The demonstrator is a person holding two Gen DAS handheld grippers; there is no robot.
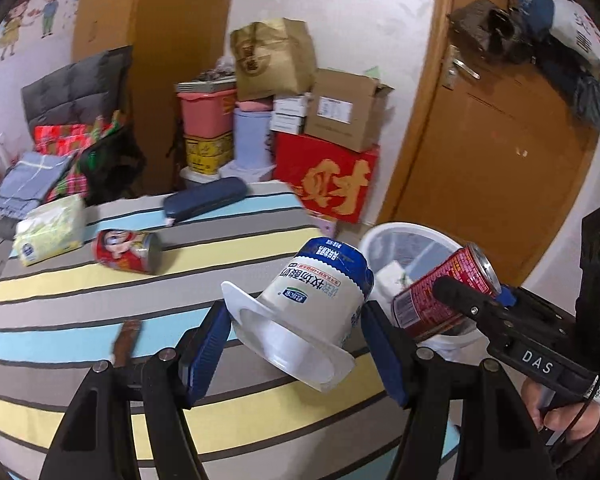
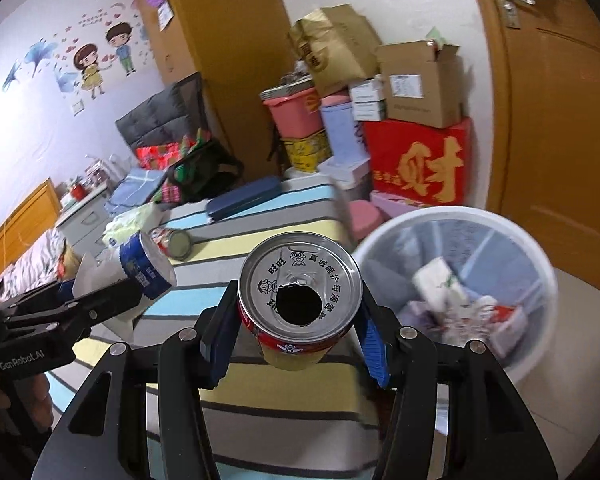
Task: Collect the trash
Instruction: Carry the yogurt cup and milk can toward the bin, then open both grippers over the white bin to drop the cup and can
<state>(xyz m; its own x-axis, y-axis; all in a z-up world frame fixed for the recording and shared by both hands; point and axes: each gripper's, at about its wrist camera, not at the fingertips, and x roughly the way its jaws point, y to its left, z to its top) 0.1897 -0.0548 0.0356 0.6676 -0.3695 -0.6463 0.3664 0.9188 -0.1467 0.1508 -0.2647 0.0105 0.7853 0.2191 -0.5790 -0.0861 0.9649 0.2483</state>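
Observation:
My left gripper (image 1: 296, 328) is shut on a white yogurt cup (image 1: 304, 304) with a blue band, held tilted above the striped table (image 1: 80, 284). The right gripper (image 2: 296, 320) is shut on a red drink can (image 2: 300, 296), whose opened silver top faces the camera. In the left wrist view this can (image 1: 448, 292) hangs over the near rim of a white bin (image 1: 404, 232). The bin (image 2: 452, 216) stands beside the table with paper trash inside. The right wrist view shows the cup (image 2: 140, 268) at the left. A second red can (image 1: 126, 250) lies on the table.
A tissue pack (image 1: 48, 234), a dark blue case (image 1: 204, 200) and a small brown item (image 1: 126, 340) lie on the table. Stacked boxes (image 1: 332, 176) and tubs stand against the wall behind it. A wooden door (image 1: 500, 152) is on the right.

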